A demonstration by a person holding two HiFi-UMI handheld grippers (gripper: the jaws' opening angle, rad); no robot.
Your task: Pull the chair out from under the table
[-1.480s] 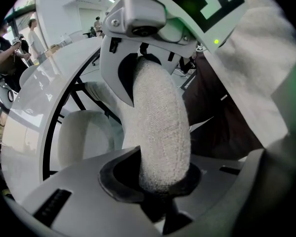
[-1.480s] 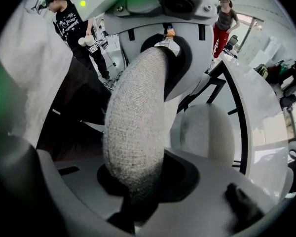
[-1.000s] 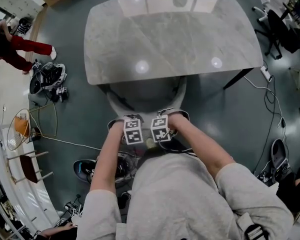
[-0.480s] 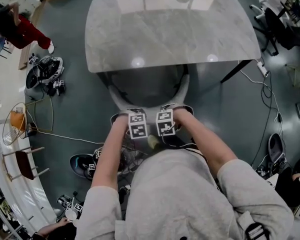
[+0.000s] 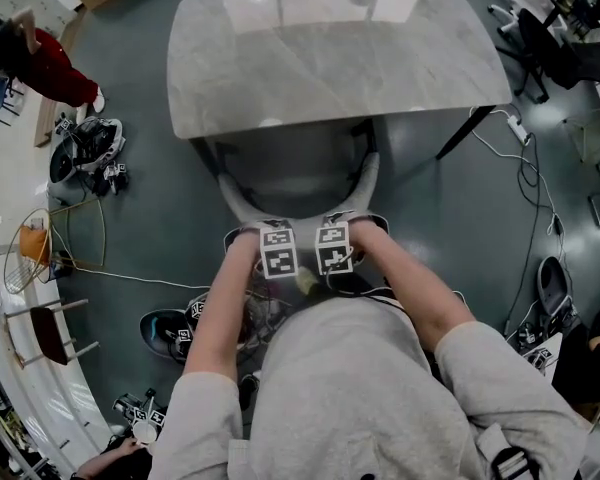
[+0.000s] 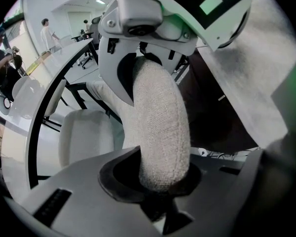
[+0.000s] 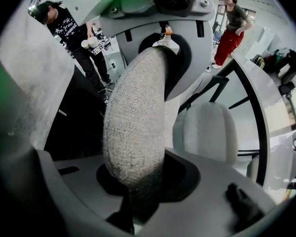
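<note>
Under the near edge of the worktop (image 5: 330, 58), the chair (image 5: 292, 168) sits with the front of its seat tucked in. Its curved back sticks out toward the person. The left claw (image 5: 277, 232) and the right claw (image 5: 332, 228) are side by side on top of that back. Each one is clamped on the soft padded rim (image 6: 160, 127), and both gripper views show it squeezed between the jaws.

What could go wrong? The rim is round and squishy, so a hard tug might make it slide out of a claw. Both claws hold high up, so pulling may tip the chair back and not slide it. If one claw pulls more than the other, the chair could swing toward the worktop's dark leg (image 5: 465, 136). The cable (image 5: 130, 278) and black gear (image 5: 170, 330) on the floor lie near the person's feet and could trip a backward step.
</note>
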